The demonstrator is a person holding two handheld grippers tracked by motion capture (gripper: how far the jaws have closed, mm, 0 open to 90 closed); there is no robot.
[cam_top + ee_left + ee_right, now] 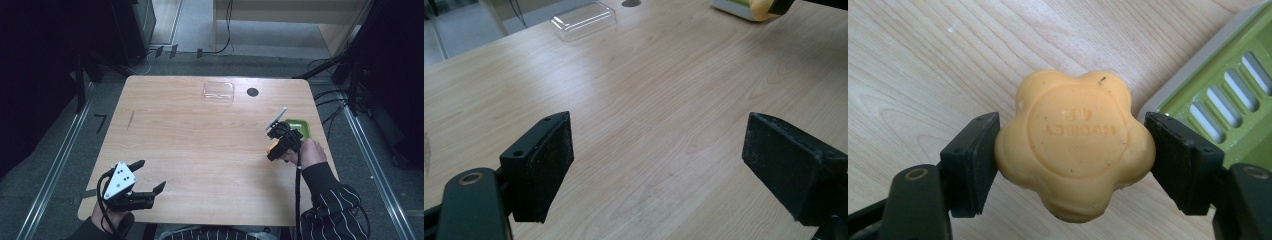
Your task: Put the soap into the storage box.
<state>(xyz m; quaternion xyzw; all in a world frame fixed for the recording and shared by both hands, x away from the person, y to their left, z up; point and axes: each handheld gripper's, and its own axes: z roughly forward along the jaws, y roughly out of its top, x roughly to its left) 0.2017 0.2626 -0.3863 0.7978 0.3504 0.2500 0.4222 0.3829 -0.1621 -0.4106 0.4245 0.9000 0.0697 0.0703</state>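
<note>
The flower-shaped orange soap bar [1074,142] was clamped between the right gripper [1073,160] pads, just left of the green soap dish [1228,95]; firm but slippery, best pinched across opposite lobes. The left gripper [656,165] was held agape, near-left.

Clear plastic lid [218,92], dark round spot [252,92]

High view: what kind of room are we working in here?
Probably a lab or recording workspace, not a home. A bare wooden table stands on grey floor between metal floor rails, with cables trailing behind it and dark equipment stands around. The right gripper holds a flower-shaped orange soap beside a green soap dish.
</note>
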